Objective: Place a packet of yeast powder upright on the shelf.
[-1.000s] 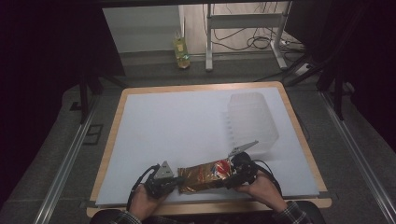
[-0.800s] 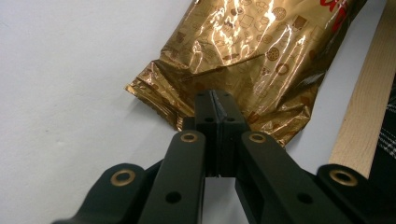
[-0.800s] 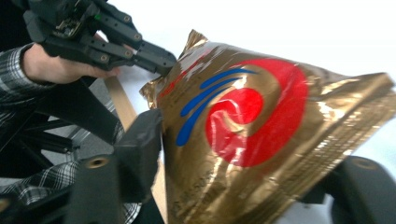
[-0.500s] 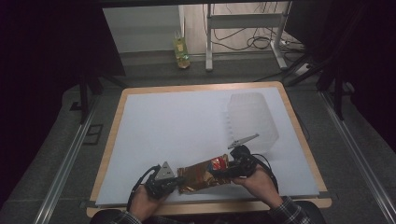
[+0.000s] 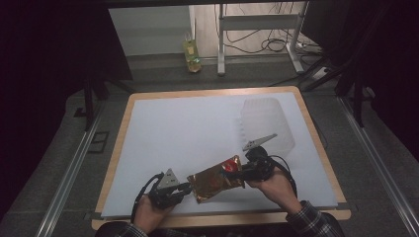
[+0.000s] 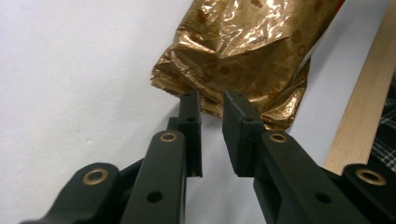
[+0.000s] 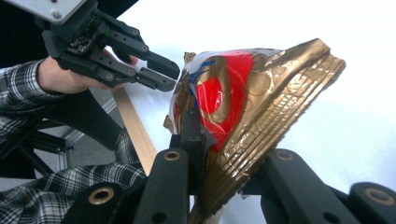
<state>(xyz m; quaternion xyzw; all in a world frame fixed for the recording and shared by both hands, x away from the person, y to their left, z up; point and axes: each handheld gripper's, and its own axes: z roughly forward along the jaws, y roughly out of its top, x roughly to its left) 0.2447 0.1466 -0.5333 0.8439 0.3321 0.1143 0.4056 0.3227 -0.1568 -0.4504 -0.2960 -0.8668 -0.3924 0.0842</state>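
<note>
White tabletop (image 5: 197, 123) is carrying one gold snack bag (image 5: 216, 179) near the front edge and one clear plastic tray (image 5: 267, 123) sitting further back, well apart. Right hand-held gripper (image 5: 236, 173) has been closing and is pinching the bag's crimped end; left hand-held gripper (image 5: 188, 186) is parting slightly at the other end, bag edge between its jaws but not squeezed.

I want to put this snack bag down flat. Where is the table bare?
The white table is bare across its left half and far middle, between the wooden edge and the clear plastic tray. The near edge is crowded: gold snack bag, left claw, right claw.
</note>
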